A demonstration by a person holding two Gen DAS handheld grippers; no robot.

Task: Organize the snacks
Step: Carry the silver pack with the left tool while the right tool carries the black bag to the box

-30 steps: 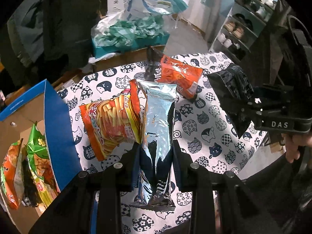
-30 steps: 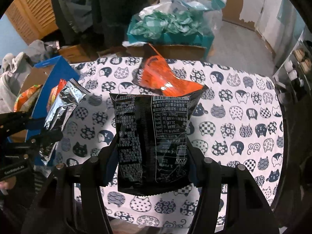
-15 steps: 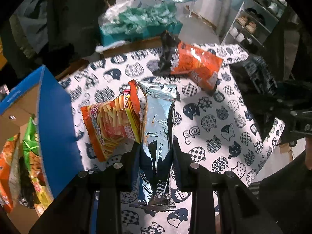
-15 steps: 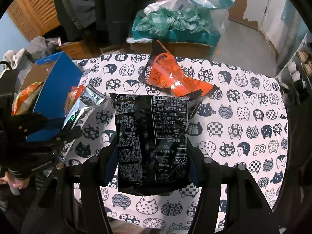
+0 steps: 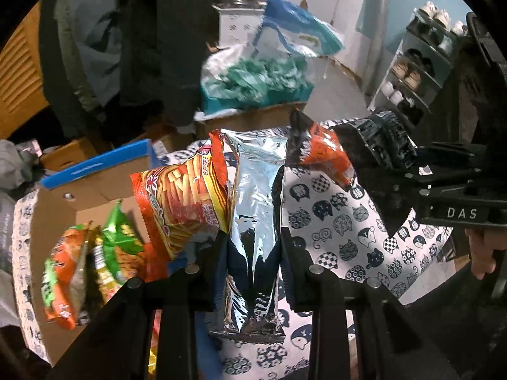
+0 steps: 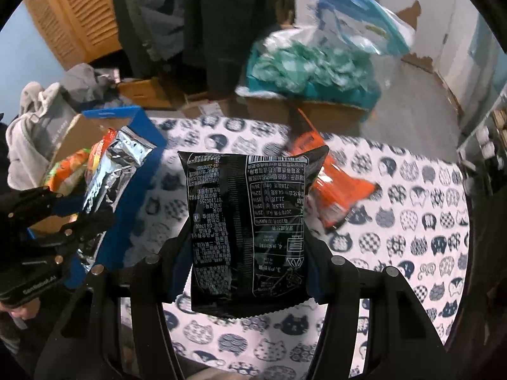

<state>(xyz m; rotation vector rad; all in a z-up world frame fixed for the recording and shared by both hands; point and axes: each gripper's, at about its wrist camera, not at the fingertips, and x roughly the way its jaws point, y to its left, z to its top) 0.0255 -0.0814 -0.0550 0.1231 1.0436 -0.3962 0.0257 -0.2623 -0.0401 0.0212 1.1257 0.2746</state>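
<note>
Progress: I am reading the job as partly done. The cardboard box (image 5: 95, 190) with the blue flap is already holding several packets, among them a green packet (image 5: 122, 240) and an orange-and-green packet (image 5: 61, 281), standing on edge inside. Still outside the box: three packets in hand and one on the bench.

Item 1: silver foil packet (image 5: 258, 202). I am gripping it in the left gripper (image 5: 253, 253), jaws clenched on its lower half, sealed bottom edge hanging towards the camera. It is narrow, shiny, creased, and standing upright in the jaws. Pressed against its left side, a red-and-yellow fries packet (image 5: 187, 202) is riding along with it; I cannot tell how firmly the jaws are catching it. Both are hovering at the box's near wall, so I am judging the drop to be next.

Item 2: black packet (image 6: 248, 231). I am holding it in the right gripper (image 6: 250, 253), jaws closed on both side edges. Its printed back is facing the camera, white text reading upside down, serrated seal lowest. It is looking puffed and light, and is hanging over the bench (image 6: 412, 221), well apart from the box.

Item 3: orange packet (image 6: 339, 193). It is lying crumpled on the cat-print cloth, behind the black packet, untouched.

Remaining, in my judgement: placing both held loads, then fetching the orange one.
</note>
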